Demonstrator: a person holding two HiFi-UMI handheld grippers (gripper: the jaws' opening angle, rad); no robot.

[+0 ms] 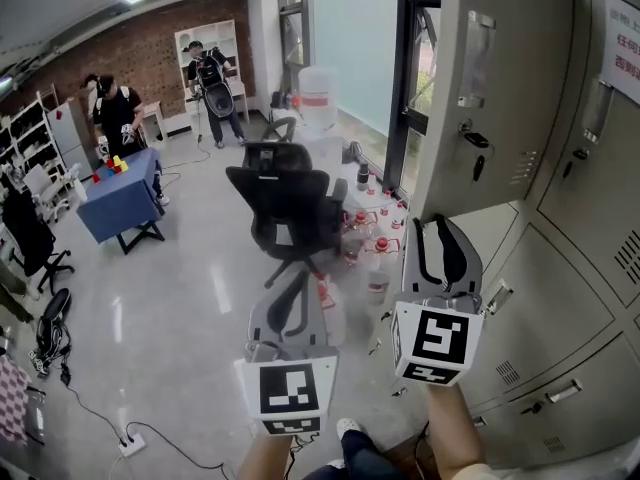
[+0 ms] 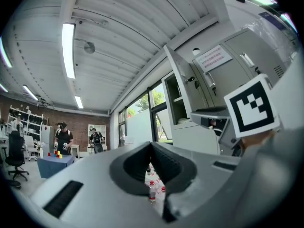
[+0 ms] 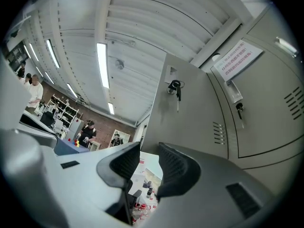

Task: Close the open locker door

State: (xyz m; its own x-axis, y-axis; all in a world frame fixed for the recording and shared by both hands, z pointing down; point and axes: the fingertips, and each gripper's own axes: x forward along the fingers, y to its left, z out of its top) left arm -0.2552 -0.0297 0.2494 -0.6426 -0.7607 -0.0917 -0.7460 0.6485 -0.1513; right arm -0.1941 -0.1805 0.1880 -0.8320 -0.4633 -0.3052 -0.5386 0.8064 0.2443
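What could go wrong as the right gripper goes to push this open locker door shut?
The right gripper is open and empty near the lower edge of the open locker door. That edge could slip between the jaws instead of being pushed. A key hangs from the door's lock, so a push close to it might knock or bend it.

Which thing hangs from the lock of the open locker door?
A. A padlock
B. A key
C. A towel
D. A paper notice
B: in the right gripper view a key with a dark head hangs on the outer face of the open locker door.
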